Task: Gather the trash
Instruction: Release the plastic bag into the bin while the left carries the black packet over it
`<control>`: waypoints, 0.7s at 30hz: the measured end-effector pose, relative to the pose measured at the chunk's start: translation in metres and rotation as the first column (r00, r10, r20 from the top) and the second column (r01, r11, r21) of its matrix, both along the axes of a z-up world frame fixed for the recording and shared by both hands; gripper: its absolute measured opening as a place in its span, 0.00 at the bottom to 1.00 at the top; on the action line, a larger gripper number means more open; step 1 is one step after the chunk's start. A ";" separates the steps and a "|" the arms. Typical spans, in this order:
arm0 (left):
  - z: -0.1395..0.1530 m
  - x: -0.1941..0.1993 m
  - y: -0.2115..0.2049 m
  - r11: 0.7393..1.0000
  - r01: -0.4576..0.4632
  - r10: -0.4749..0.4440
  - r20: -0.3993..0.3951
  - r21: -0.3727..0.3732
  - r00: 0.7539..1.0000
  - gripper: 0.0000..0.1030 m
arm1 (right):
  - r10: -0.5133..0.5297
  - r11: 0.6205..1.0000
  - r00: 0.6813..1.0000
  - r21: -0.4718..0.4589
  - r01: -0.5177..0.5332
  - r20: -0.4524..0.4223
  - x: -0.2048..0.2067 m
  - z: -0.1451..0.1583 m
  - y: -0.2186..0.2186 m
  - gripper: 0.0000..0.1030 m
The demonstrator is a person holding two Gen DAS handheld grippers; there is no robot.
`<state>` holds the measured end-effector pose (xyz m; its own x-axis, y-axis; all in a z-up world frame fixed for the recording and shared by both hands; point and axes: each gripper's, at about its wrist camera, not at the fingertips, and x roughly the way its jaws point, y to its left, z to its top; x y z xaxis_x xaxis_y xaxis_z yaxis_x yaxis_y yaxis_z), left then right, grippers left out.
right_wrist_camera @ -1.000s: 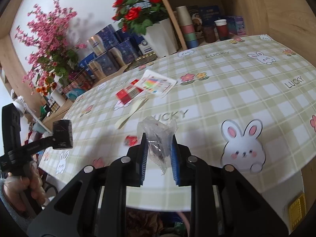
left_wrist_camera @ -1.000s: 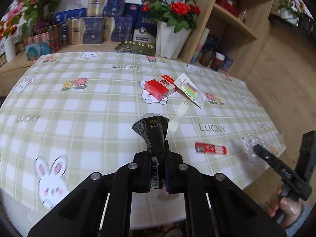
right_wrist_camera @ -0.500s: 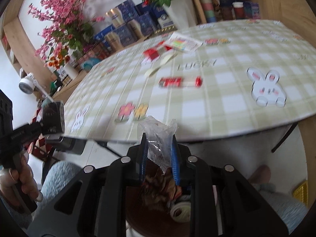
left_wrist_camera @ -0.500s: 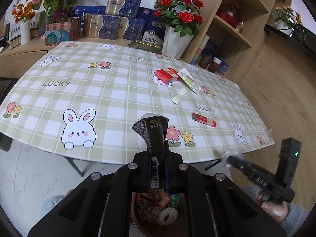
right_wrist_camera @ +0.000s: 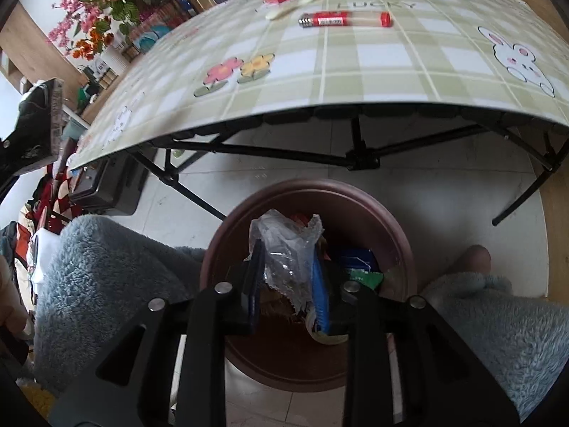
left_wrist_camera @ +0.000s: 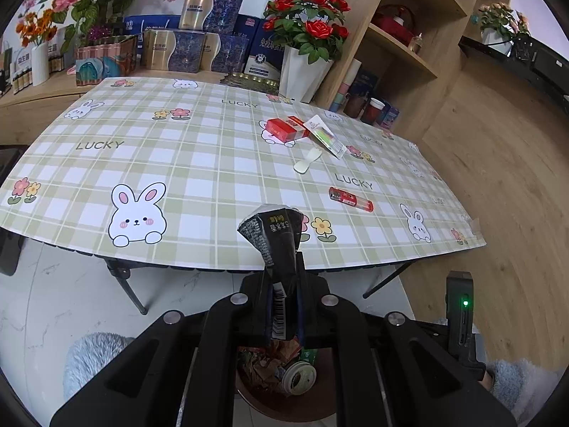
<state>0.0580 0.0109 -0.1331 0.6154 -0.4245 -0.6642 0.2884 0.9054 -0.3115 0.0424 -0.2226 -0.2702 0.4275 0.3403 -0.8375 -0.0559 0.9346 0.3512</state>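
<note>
Two pieces of trash are in hand above the floor beside a big bench (left_wrist_camera: 199, 163) with a checked rabbit cloth, and below them stands a round brown bin (right_wrist_camera: 398, 242) that already holds wrappers and a can. On the bench four more items wait: a red box (left_wrist_camera: 284, 128), a flat card packet (left_wrist_camera: 327, 135), a pale spoon-like piece (left_wrist_camera: 306, 161) and a red lighter (left_wrist_camera: 350, 199). The left gripper (left_wrist_camera: 282, 306) has its jaws closed tight on a black printed wrapper (left_wrist_camera: 274, 235), which sticks up ahead of them. The right gripper (right_wrist_camera: 288, 284) has a crumpled clear plastic wrapper (right_wrist_camera: 284, 245) between its jaws, which have just been opening; the plastic looks loose at one pad, so I judge it is being let go. The risk is that so light a film clings to a pad or drifts as it falls and lands on the tiles or on the person's fluffy grey sleeve (right_wrist_camera: 106, 267), which sits against the bin's rim. The black wrapper could miss too if freed now, since the left view puts the bin under the gripper body, not under its tips. Only the right view shows the bin's full rim and the bench legs; only the left view shows the whole bench top, the shelves behind, and the right tool's green light.
</note>
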 end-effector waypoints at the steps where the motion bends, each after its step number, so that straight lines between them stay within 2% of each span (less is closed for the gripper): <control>1: -0.001 -0.001 0.001 1.000 -0.001 0.001 -0.002 -0.001 1.000 0.09 | 0.000 1.000 1.000 -0.001 0.000 0.001 0.000 0.000 0.001 0.34; 2: -0.001 -0.002 0.000 1.000 -0.001 0.001 -0.005 -0.002 1.000 0.09 | 0.000 1.000 1.000 -0.004 0.000 0.004 -0.001 0.002 0.001 0.36; 4: -0.003 -0.004 0.001 1.000 -0.002 0.002 -0.010 -0.002 1.000 0.09 | -0.001 1.000 1.000 -0.009 0.002 0.022 -0.003 0.006 0.001 0.52; 5: -0.003 -0.004 0.002 1.000 -0.001 0.001 -0.012 -0.004 1.000 0.09 | -0.004 1.000 0.999 -0.011 0.004 0.036 -0.003 0.009 0.000 0.57; 7: -0.004 -0.006 0.002 1.000 0.003 -0.003 -0.016 -0.007 1.000 0.09 | -0.015 1.000 0.997 -0.010 0.016 0.069 -0.005 0.018 -0.003 0.76; 9: -0.004 -0.007 0.002 1.000 0.007 -0.008 -0.014 -0.007 1.000 0.09 | -0.041 0.999 0.992 -0.018 0.043 0.117 -0.010 0.030 -0.007 0.91; 12: -0.004 -0.010 -0.001 1.000 0.019 -0.019 -0.014 -0.004 1.000 0.09 | -0.070 0.997 0.982 -0.028 0.076 0.173 -0.012 0.048 -0.015 0.94; 21: -0.017 -0.019 -0.015 0.997 0.071 -0.070 -0.044 0.018 0.997 0.09 | -0.144 0.981 0.961 -0.090 0.170 0.237 -0.011 0.082 -0.033 0.94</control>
<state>0.0393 -0.0044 -0.1504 0.5547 -0.4522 -0.6984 0.3383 0.8895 -0.3072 0.0315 -0.2552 -0.1880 0.6520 0.1660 -0.7398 0.0279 0.9698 0.2421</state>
